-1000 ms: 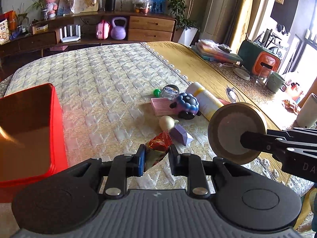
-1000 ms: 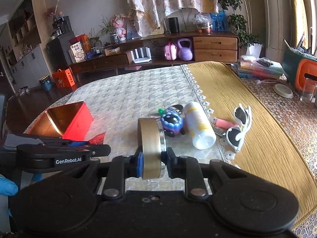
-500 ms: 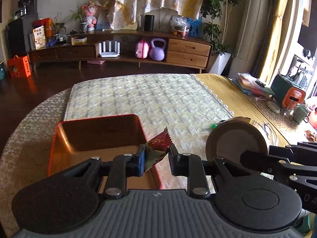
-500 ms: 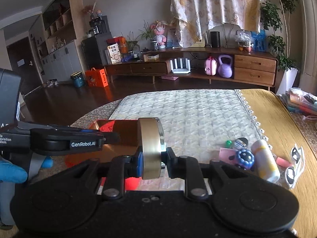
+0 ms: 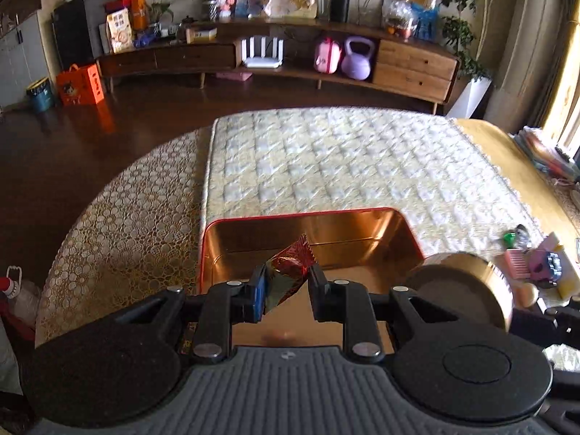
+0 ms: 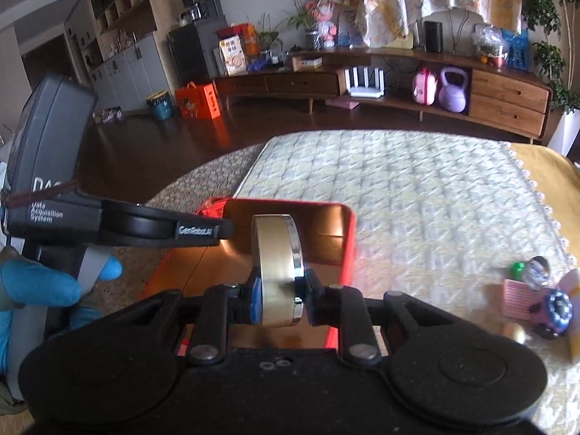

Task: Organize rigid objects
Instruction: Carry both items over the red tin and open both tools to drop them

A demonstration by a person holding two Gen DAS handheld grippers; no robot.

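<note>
**Both grippers loaded, hanging over the red tin**

Far left, a blue-gloved hand (image 6: 34, 286) grips the left tool's handle. The left gripper (image 5: 286, 291) sits above the open red tin (image 5: 413, 233), fingers clamped on a shiny red foil packet (image 5: 288, 266), whose crimped tip pokes up over the tin's coppery floor. The tin's near-left corner rides close to the quilted mat's (image 5: 344, 166) left edge, where the bubble-patterned tablecloth (image 5: 123, 224) takes over and curves down to the dark floor. Beyond the tin's far rim the mat is open right up to the table's far edge. Next over, the right gripper (image 6: 279, 293) pinches a round gold tin (image 6: 277, 272) on edge, just inside the red tin's right wall. Farther right, well apart, a cluster: pink ridged block (image 6: 516, 297), blue-and-purple toy (image 6: 554, 313), small green ball (image 6: 516, 268).
</note>
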